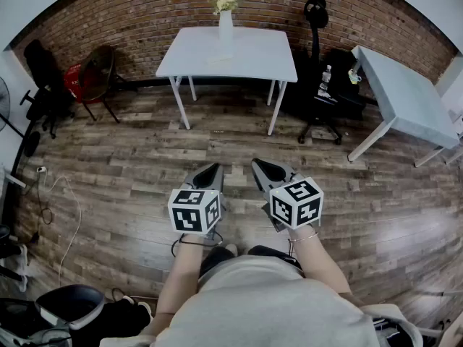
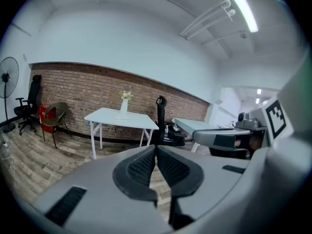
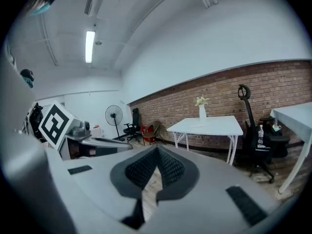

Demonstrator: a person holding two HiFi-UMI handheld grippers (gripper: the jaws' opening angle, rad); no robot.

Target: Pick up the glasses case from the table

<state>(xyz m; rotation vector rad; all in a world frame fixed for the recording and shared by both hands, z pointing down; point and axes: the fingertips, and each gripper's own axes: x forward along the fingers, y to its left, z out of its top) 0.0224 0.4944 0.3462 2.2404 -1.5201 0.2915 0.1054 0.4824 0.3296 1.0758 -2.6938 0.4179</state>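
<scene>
A white table (image 1: pixel 246 53) stands by the brick wall, well ahead of me, with a white vase of flowers (image 1: pixel 226 22) on it. A small pale flat thing (image 1: pixel 217 58) lies beside the vase, too small to tell what it is. I cannot make out a glasses case. My left gripper (image 1: pixel 213 169) and right gripper (image 1: pixel 257 164) hang side by side over the wooden floor, far short of the table. Both are shut with nothing between the jaws. The left gripper (image 2: pixel 156 148) and the right gripper (image 3: pixel 157 150) show meeting pads in their own views.
A second white table (image 1: pixel 405 92) stands at the right. A black office chair (image 1: pixel 318 85) sits between the two tables. More chairs (image 1: pixel 94 74) and a fan (image 3: pixel 113 115) are at the left. Cables (image 1: pixel 61 194) lie on the floor at the left.
</scene>
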